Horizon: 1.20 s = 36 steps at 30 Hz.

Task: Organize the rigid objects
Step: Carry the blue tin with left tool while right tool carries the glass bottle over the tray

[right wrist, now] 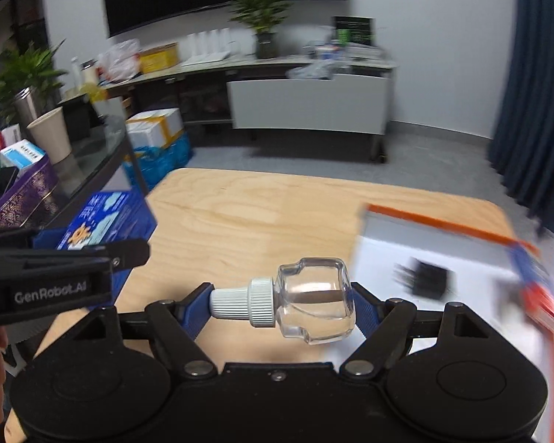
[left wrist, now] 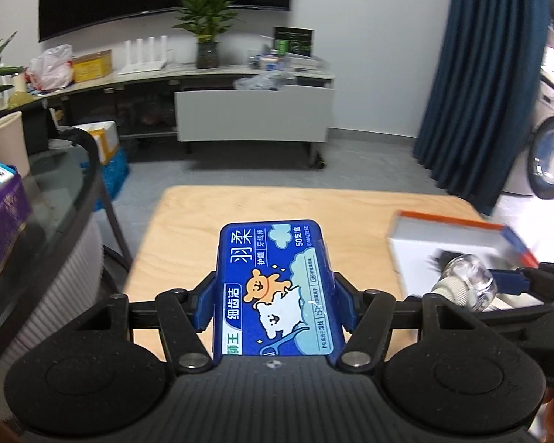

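My left gripper [left wrist: 273, 302] is shut on a blue dental floss box [left wrist: 275, 288] with a cartoon bear and dog, held above the wooden table [left wrist: 188, 229]. My right gripper [right wrist: 282, 306] is shut on a small clear glass bottle [right wrist: 315, 299] with a white ribbed cap, held sideways with the cap to the left. The bottle also shows in the left wrist view [left wrist: 465, 288] at right. The floss box and left gripper show in the right wrist view [right wrist: 103, 221] at left. A white open box [right wrist: 461, 269] with orange and blue edges lies on the table's right side, with a black comb-like object [right wrist: 424, 277] inside.
A glass side table [left wrist: 37, 199] with a purple box and a paper cup [left wrist: 7, 140] stands at left. A low TV cabinet [left wrist: 203, 85] with plants and clutter runs along the back wall. Blue curtain [left wrist: 480, 74] and a washing machine [left wrist: 550, 155] are at right.
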{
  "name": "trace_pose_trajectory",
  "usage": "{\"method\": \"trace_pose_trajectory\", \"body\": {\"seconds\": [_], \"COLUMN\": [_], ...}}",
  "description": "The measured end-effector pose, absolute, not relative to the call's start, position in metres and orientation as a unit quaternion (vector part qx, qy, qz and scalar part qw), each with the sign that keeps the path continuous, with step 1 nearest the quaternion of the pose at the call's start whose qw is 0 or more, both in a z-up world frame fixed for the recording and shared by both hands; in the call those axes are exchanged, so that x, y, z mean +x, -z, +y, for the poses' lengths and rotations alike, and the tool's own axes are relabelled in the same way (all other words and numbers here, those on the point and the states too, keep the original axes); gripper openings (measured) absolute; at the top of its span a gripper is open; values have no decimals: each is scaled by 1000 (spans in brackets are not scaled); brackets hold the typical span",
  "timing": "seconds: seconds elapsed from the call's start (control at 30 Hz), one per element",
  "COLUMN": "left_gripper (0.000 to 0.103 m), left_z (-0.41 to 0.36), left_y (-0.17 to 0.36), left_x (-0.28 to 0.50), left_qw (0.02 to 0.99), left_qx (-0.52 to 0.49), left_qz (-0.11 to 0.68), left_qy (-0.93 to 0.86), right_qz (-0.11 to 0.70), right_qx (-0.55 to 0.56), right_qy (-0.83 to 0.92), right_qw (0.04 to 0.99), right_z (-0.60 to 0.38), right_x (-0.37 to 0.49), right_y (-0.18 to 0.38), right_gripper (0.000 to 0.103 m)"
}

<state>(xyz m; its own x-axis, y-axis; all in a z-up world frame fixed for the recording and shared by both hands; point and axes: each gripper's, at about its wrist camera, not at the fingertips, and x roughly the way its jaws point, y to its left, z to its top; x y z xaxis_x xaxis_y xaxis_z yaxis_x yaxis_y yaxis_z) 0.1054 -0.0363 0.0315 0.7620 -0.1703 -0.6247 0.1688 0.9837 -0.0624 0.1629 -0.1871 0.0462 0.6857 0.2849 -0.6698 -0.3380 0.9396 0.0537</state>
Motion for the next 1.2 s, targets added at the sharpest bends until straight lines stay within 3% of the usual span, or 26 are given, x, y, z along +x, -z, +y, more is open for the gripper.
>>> {"method": "trace_pose_trajectory", "body": {"seconds": [0.57,1.2], "left_gripper": [64,64], "left_z": [-151,-185], "left_y": [-35,-30], "left_x": [36,32], "left_qw": [923,920], "left_qx": [27,45], "left_qz": [327,330], "left_qy": [201,206], "right_qz": [319,310], "right_qx": [36,56], "right_qy": [-21,-35], "right_qw": [947,948], "right_z": [-362,-381], "right_x": [69,72], "right_y": [-72,-77], "right_gripper": [92,92]}}
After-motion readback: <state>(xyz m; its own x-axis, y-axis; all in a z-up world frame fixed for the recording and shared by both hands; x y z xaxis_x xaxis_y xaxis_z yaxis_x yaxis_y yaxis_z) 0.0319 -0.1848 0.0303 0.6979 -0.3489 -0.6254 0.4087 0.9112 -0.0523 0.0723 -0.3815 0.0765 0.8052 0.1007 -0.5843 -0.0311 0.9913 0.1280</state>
